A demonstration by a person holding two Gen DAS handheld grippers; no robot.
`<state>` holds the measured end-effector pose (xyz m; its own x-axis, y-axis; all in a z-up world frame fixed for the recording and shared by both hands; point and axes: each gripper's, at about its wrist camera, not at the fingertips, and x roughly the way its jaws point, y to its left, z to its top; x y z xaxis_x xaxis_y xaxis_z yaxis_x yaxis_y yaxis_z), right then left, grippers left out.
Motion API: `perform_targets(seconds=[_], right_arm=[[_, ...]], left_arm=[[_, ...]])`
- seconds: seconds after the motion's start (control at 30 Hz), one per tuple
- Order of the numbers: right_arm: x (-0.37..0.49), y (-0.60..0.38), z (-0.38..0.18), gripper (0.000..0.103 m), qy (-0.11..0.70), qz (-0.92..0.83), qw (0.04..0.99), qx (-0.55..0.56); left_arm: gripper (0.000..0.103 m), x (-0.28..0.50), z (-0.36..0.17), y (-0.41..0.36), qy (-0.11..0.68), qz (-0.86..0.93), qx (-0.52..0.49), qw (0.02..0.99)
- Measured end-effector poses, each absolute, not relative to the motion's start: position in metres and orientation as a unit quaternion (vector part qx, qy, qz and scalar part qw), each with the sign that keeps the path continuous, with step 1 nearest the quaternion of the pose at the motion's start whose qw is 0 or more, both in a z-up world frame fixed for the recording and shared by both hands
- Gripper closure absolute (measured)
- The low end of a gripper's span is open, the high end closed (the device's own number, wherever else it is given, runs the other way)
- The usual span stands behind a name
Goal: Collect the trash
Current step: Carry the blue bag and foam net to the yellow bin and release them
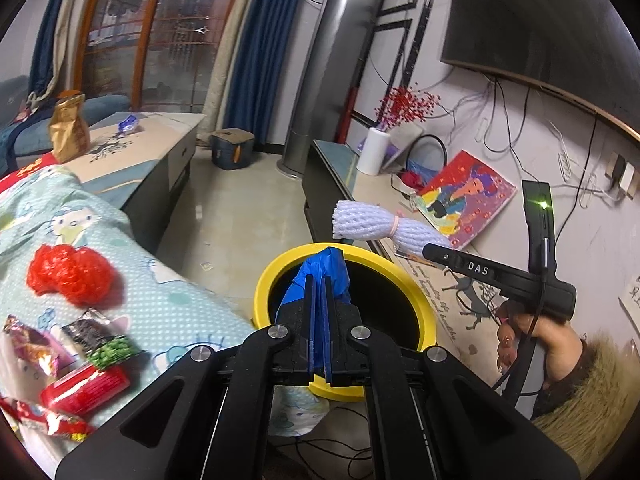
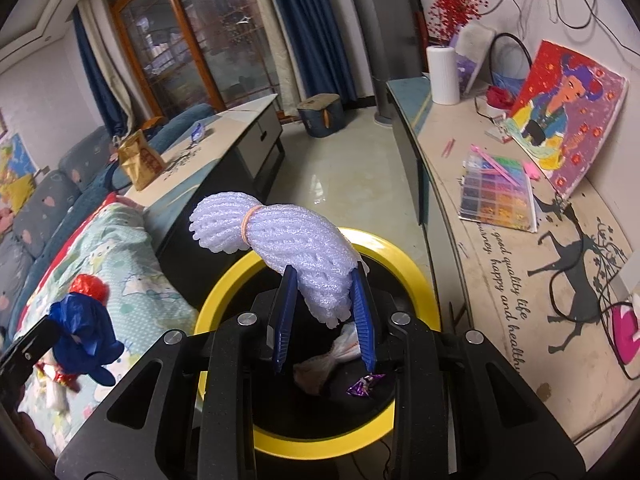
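Note:
A yellow-rimmed black bin [image 1: 424, 312] stands on the floor between the bed and the TV bench; it also shows in the right wrist view [image 2: 416, 276]. My left gripper [image 1: 319, 280] is shut on a crumpled blue plastic wrapper [image 1: 320, 266] over the bin's near rim. My right gripper [image 2: 326, 276] is shut on a white foam net bundle [image 2: 280, 240] tied with an orange band, held above the bin. In the left wrist view the bundle [image 1: 380, 226] hangs over the bin's far rim. Trash lies inside the bin [image 2: 340, 356].
A red foam net [image 1: 68, 274] and several snack wrappers [image 1: 84, 360] lie on the patterned bedcover [image 1: 168, 308] at left. A coffee table [image 1: 132, 152] holds a brown bag [image 1: 68, 128]. The bench [image 2: 500, 264] at right carries a painting [image 2: 568, 112], bead box and paper roll.

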<state>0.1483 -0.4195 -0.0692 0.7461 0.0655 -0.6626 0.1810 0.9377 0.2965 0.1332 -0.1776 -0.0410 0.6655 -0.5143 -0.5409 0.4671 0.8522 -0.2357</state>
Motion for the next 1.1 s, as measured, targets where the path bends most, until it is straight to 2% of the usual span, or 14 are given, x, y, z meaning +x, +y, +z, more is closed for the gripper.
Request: perform_targets(seconds=[0.77, 0.9, 0.93, 0.97, 1.03, 1.1], right_arm=[[0.153, -0.443, -0.097, 0.078, 0.392, -0.062, 0.897, 0.194], [0.156, -0.439, -0.101, 0.068, 0.399, -0.059, 0.894, 0.193], [0.156, -0.44, -0.102, 0.063, 0.401, -0.059, 0.893, 0.194], [0.156, -0.439, -0.103, 0.06, 0.402, -0.058, 0.893, 0.194], [0.156, -0.439, -0.104, 0.052, 0.404, -0.061, 0.892, 0.196], [0.155, -0.441, -0.103, 0.049, 0.4, -0.067, 0.892, 0.199]], left_arm=[[0.1, 0.159, -0.091, -0.241, 0.348, -0.307, 0.001, 0.886], [0.099, 0.169, -0.101, -0.243, 0.357, -0.307, -0.014, 0.882], [0.093, 0.171, -0.102, -0.244, 0.358, -0.309, -0.018, 0.881], [0.064, 0.172, -0.104, -0.243, 0.355, -0.305, -0.018, 0.884], [0.022, 0.174, -0.104, -0.24, 0.351, -0.294, -0.02, 0.889], [0.022, 0.173, -0.101, -0.235, 0.347, -0.292, -0.03, 0.891]])
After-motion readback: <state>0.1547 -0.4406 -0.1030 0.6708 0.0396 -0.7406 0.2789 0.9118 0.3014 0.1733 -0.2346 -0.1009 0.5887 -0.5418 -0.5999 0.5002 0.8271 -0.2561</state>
